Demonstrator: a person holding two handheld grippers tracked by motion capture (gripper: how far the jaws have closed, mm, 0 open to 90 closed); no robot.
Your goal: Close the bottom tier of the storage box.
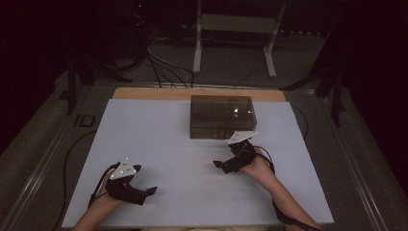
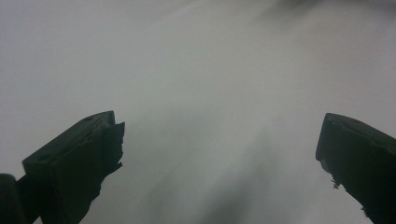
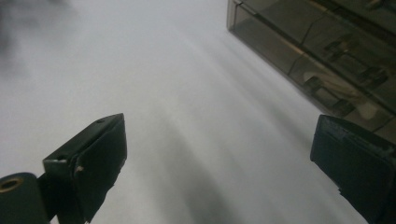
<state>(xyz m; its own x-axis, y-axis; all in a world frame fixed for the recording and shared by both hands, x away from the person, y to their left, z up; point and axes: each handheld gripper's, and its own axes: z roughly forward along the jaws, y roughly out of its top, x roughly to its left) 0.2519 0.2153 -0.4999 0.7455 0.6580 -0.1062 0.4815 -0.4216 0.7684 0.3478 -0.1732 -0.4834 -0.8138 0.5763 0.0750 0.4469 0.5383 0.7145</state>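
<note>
- Both pairs of fingers stand apart, empty: left gripper point(image 1: 144, 193), right gripper point(image 1: 222, 165).
- Smoky box point(image 1: 221, 116) at table point(image 1: 159, 144) centre-back, long axis three-to-nine o'clock.
- Box lies at twelve o'clock of right gripper, near; well apart from left.

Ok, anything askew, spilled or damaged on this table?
Nothing stands out. The smoky clear box sits closed and square on the white sheet, with no spill. Left gripper and right gripper are both open and empty. Their pad edges look a bit ragged.
</note>
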